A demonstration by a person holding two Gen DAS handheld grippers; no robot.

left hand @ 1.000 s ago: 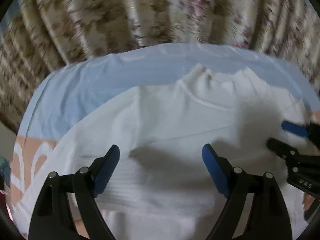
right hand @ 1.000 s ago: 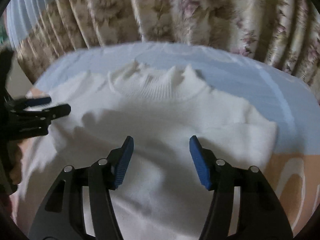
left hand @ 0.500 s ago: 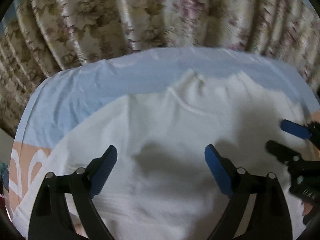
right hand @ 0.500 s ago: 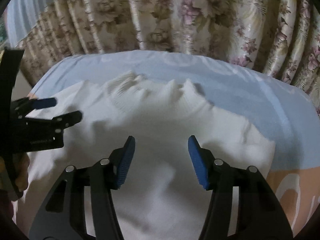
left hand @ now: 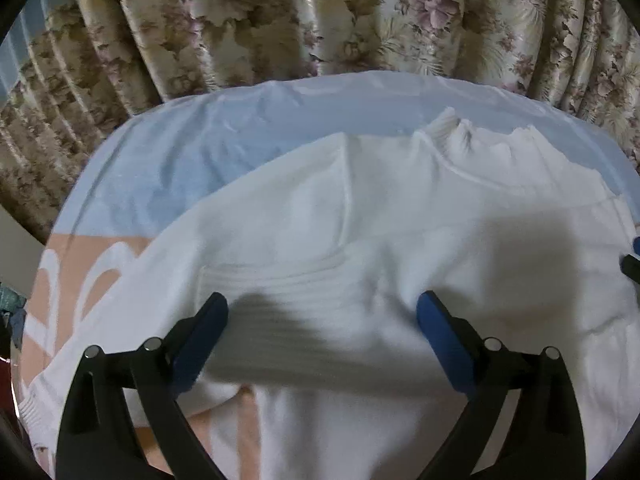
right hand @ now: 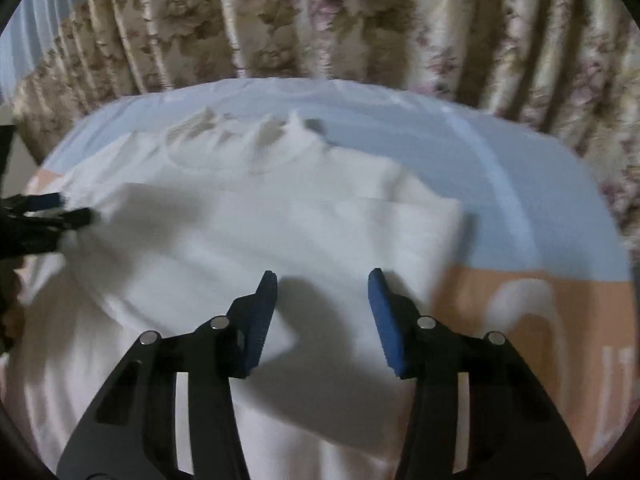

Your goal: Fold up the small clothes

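Sweater (left hand: 400, 220) flat on blue-peach sheet (left hand: 180, 168), floral curtain (left hand: 320, 20) behind; both tongs released, left widening.

The left gripper (left hand: 322, 312) with blue pads now stands wider than a second ago, its jaws opening with nothing clamped between them, and sits further toward the ribbed sleeve cuff (left hand: 280, 280) of the white knit sweater (left hand: 400, 208). The right gripper (right hand: 322, 292) slides sideways; its view blurs.
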